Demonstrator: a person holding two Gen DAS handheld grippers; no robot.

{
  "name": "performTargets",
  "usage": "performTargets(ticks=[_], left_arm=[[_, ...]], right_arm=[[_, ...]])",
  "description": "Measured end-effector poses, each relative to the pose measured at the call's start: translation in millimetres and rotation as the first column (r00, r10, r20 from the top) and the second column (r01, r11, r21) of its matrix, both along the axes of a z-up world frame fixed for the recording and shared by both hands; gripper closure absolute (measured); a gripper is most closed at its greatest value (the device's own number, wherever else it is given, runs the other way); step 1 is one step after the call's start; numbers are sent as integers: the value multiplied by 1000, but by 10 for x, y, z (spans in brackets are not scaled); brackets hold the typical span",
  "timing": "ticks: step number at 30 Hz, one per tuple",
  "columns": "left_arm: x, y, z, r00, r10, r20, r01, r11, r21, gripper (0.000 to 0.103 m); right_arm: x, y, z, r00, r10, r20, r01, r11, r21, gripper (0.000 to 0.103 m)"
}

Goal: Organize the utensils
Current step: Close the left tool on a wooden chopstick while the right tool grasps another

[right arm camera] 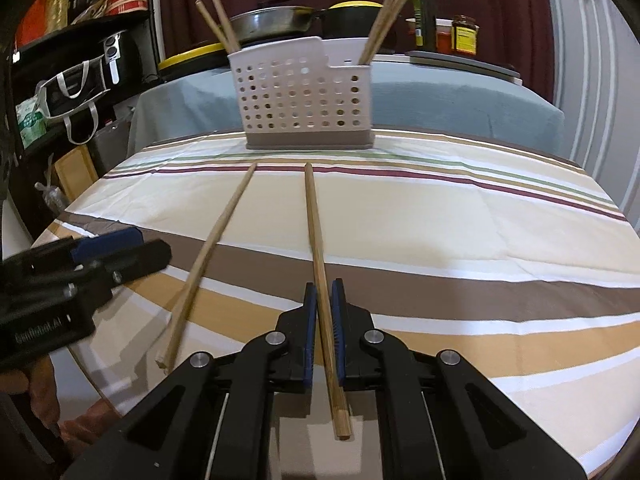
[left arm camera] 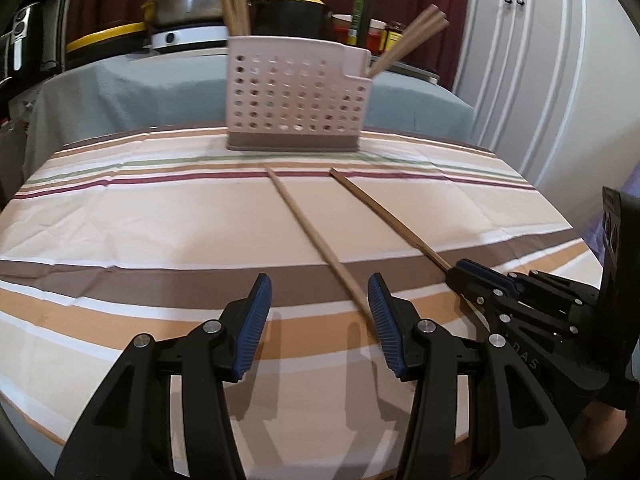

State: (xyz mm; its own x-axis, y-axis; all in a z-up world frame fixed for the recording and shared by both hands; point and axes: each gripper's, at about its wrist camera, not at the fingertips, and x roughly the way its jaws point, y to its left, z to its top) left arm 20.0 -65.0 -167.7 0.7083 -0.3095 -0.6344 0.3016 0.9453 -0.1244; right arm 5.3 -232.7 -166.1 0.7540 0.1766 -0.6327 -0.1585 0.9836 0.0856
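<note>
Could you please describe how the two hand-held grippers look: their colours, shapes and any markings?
The left gripper and the right gripper look alike: angular black plastic linkage arms joined by round silver pivot pins, each finger faced with a ribbed dark blue pad. Pale lettering marks the left gripper's body in the right wrist view, but it is too blurred to read. No cables or sleeves show.

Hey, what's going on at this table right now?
A person is sorting chopsticks with two handheld grippers. The right gripper is shut on one chopstick. The left gripper is open beside a second chopstick lying on the striped tablecloth. The perforated utensil holder already holds several chopsticks.
</note>
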Motion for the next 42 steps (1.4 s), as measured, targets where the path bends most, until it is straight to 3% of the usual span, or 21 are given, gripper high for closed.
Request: performTargets(ticks=[7,12,16,28,42], left_arm=[[13,-196,-161,999,-30,-36,31,999,25,54],[-31,-165,-178,1000,-24,-18,25,998,53,54],[-55,-64,-181,1000,-8,-11,9,998,68,63],[-191,-16,-208,998,-54,21,52,996,66,79],[-229,40,-232,998,-53,33,52,998,25,86]], right_arm=[[-38,-71,-4,1000,0,6,0,1000,20,94],[-46,-61,2,1000,8,10,-8,1000,26,94],[-57,-47,-5,1000,15,13,-16,1000,22,94],[-217,-67,-27,999,38,35,-39,999,5,94],[-375,-103,-46,998,36,56,-36,999,6,84]])
